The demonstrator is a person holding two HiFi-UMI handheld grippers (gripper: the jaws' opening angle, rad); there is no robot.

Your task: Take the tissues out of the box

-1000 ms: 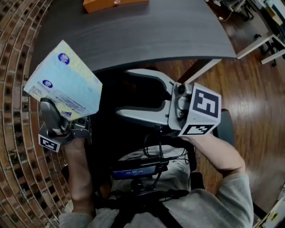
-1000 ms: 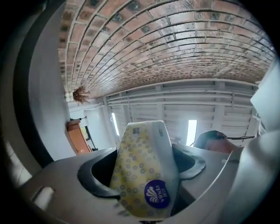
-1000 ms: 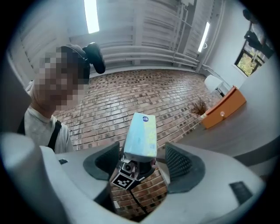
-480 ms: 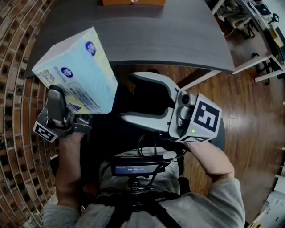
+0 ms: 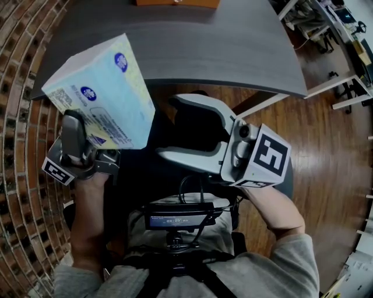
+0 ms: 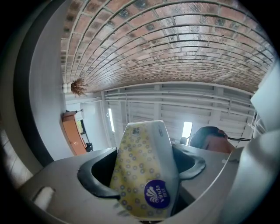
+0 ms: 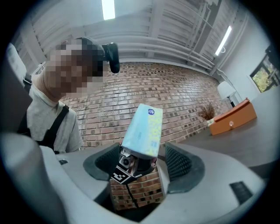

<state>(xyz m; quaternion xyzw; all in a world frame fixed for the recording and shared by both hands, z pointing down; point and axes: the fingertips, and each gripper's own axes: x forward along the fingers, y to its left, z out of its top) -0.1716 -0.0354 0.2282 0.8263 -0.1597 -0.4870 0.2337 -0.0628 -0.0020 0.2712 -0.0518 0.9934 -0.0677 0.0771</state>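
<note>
My left gripper (image 5: 100, 150) is shut on the lower end of the tissue box (image 5: 104, 93). The box is pale blue and yellow with blue oval logos, and it is held in the air, tilted, at the left over the table's near edge. In the left gripper view the tissue box (image 6: 144, 173) fills the gap between the dark pads (image 6: 94, 177). My right gripper (image 5: 172, 127) is open and empty, its jaws pointing left toward the box with a gap between. In the right gripper view the tissue box (image 7: 143, 130) shows between the open pads (image 7: 180, 162) and beyond them.
A dark grey table (image 5: 233, 52) spans the top of the head view, with an orange box (image 5: 178, 3) at its far edge. A brick wall (image 5: 20, 145) lies to the left and wooden floor (image 5: 332, 151) to the right. The person's lap and a mounted device (image 5: 175, 220) are below.
Over the second, the tissue box and left gripper rose a little and shifted right toward the table edge. Both grippers have barely moved in the last half second.
</note>
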